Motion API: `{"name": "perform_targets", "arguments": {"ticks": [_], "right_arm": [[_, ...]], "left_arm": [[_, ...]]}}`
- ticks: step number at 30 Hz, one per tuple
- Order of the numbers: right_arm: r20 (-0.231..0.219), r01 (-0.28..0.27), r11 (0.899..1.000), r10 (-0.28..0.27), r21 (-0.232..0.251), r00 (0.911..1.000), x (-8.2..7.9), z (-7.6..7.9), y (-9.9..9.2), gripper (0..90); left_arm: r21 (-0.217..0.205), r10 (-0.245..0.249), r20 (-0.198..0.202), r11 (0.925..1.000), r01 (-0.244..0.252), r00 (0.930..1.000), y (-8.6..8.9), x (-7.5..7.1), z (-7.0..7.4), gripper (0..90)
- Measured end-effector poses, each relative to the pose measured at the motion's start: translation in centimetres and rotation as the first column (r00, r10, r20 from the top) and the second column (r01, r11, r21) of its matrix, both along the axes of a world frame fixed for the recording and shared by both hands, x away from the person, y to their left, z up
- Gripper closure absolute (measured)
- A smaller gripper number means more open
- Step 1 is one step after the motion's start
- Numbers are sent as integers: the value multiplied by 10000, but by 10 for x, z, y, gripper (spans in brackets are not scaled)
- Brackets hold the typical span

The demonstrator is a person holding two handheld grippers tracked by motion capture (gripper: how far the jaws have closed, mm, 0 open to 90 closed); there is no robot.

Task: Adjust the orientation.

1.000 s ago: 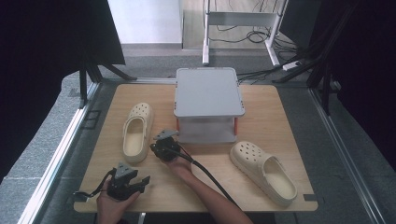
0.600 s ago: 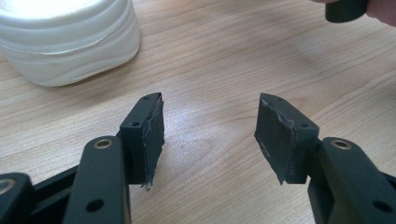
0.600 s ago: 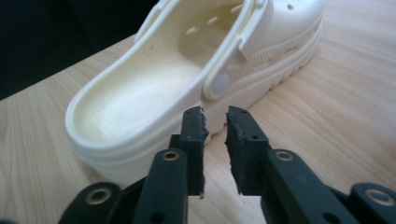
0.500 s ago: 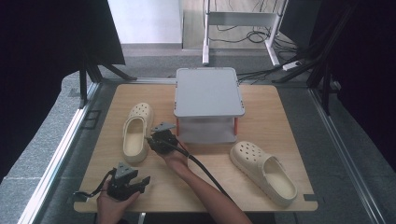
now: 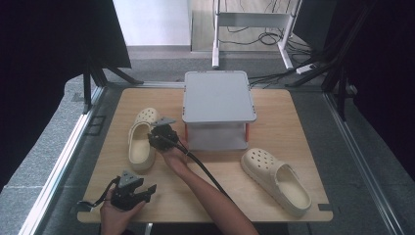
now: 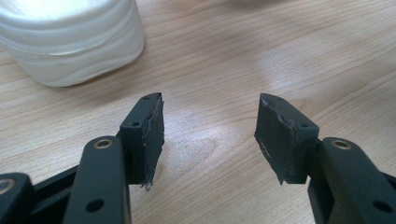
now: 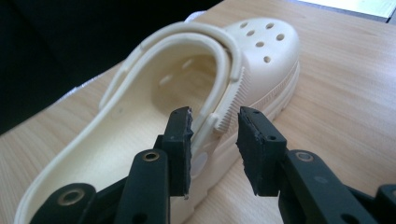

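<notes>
A: Clog, cream, lies on the tabletop toward the left edge, toe to the far edge, heel to the near one. Flat on its sole.

B: Right gripper?

A: At that clog's right rim, about midway along it. In the right gripper view the jaws straddle the rim where the strap pivots. Strap is folded forward over the toe holes.

B: Clamped on it?

A: No. Jaws have just been opening; there is a gap on each side, with the rim between the pads but not pressed. Narrow spread.

B: Left gripper?

A: Near the tabletop's near-left corner, held in the left hand. Jaws stand wide, with nothing between them, only bare wood in the left gripper view. The clog's heel shows at the top left of that view, apart from the jaws.

B: Anything else on there?

A: Second clog near the near-right corner, lying angled, well apart from the first. Grey two-tier stand at the middle, toward the far edge, just right of the right gripper.
</notes>
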State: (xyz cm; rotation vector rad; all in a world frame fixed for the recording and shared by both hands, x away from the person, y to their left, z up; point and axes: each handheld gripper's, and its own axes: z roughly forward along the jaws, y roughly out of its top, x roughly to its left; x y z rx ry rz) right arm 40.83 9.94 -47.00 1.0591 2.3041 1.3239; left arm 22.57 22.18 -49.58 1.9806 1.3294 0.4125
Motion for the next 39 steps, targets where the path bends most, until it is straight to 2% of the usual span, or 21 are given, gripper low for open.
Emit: {"name": "perform_targets", "arguments": {"ticks": [3, 9, 12, 16, 19, 26, 29, 32, 39], "right_arm": [[168, 108, 9999, -106, -77, 9998, 0, 3, 4, 641], [143, 291, 9993, -288, -250, 9995, 4, 2, 8, 629], [-167, 360, 9992, -363, -145, 9992, 10, -2, 8, 619], [-215, 523, 9985, -526, -182, 9984, 14, -4, 13, 608], [-421, 651, 9974, -664, -316, 9969, 18, -5, 17, 623], [-323, 1388, 9878, -1414, -706, 9894, 20, -3, 28, 700], [-417, 1676, 9835, -1707, -686, 9844, 23, -1, 26, 737], [-673, 1793, 9811, -1842, -732, 9806, 26, 2, 23, 741], [-765, 1777, 9755, -1885, -1298, 9791, 27, 5, 24, 739]], "left_arm": [[-18, -29, -5, 10000, 29, 10000, 0, 0, 0, 427], [19, -31, 2, 10000, 31, 10000, 0, 0, 0, 427], [45, -44, -23, 10000, 44, 10000, 0, 0, -1, 427], [57, -35, -25, 10000, 35, 10000, 0, 0, -1, 427], [56, -28, -36, 10000, 29, 10000, 0, 0, -1, 426], [54, -28, 12, 10000, 28, 10000, 0, 0, -1, 426], [48, -22, 42, 10000, 22, 10000, 0, 0, -1, 425], [55, -20, 55, 10000, 19, 10000, 0, 0, -1, 426], [99, -8, 37, 10000, 8, 10000, 1, 0, 0, 425]]}}
